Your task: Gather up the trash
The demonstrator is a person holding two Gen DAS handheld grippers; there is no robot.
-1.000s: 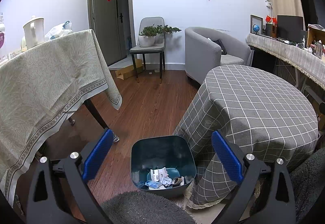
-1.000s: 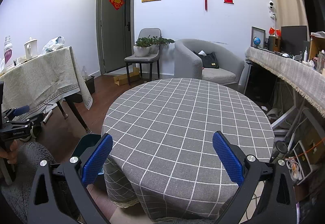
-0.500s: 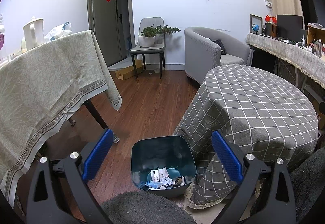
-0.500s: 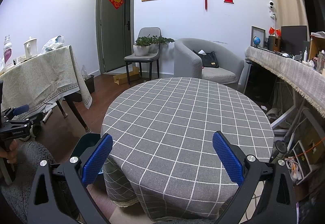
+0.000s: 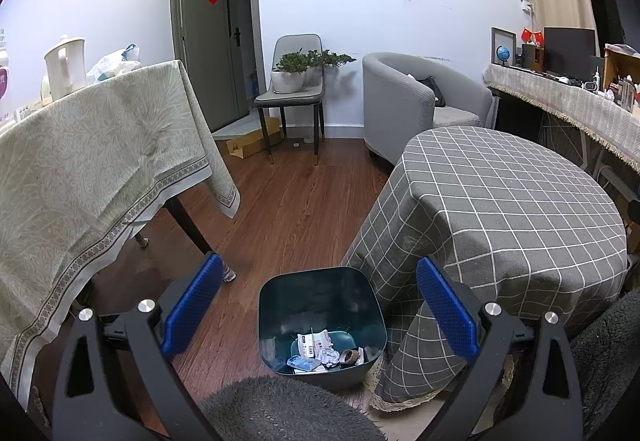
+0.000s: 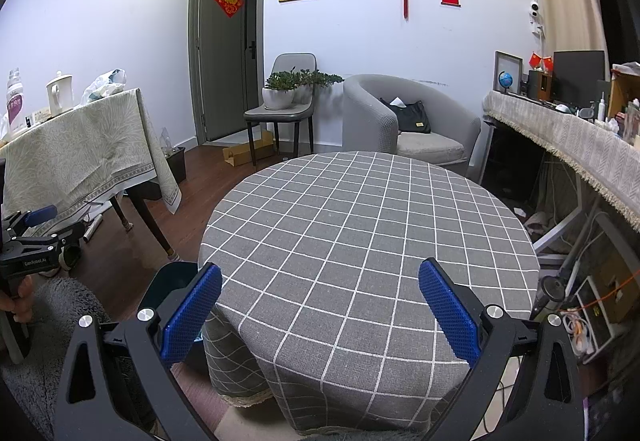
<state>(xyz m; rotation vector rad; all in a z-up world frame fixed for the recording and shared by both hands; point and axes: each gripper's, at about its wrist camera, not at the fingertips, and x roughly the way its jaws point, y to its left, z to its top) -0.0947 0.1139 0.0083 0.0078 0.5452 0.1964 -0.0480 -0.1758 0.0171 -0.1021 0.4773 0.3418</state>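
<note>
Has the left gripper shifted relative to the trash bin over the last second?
No. The left gripper, open, frames the trash bin beside the checkered table just as before.

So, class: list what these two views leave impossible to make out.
- Right wrist: most of the bin, hidden by the tong and the round table.
- Left wrist: print on the trash, too small.
- Left wrist: the bin's near wall, behind the grey sleeve.
</note>
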